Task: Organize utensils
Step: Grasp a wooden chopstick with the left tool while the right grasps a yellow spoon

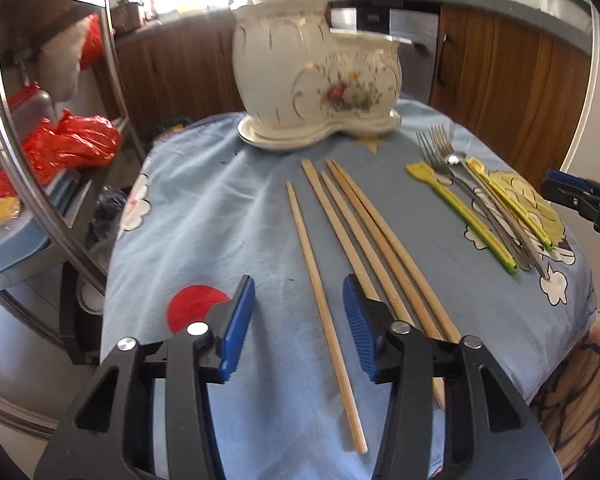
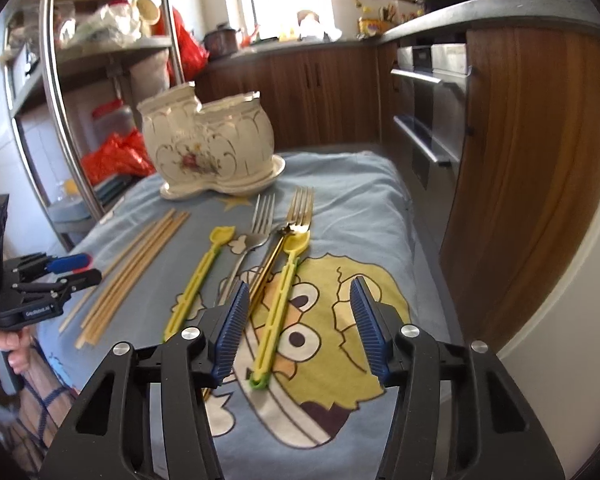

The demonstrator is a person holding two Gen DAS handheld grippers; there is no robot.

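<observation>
Several wooden chopsticks (image 1: 340,248) lie side by side on the blue cloth; they also show in the right wrist view (image 2: 136,268). My left gripper (image 1: 298,320) is open and empty, low over their near ends. To the right lie two forks (image 2: 284,220), a small metal spoon (image 1: 456,159) and two yellow plastic spoons (image 2: 276,312). My right gripper (image 2: 296,324) is open and empty, above the handle of one yellow spoon. A white floral ceramic holder (image 1: 312,80) with two compartments stands on its saucer at the far end, also in the right wrist view (image 2: 208,148).
The blue cartoon cloth (image 1: 220,216) covers a small table. A metal shelf rack (image 1: 60,120) with red bags stands at the left. Wooden cabinets (image 2: 520,160) and an oven (image 2: 432,112) stand at the right and behind.
</observation>
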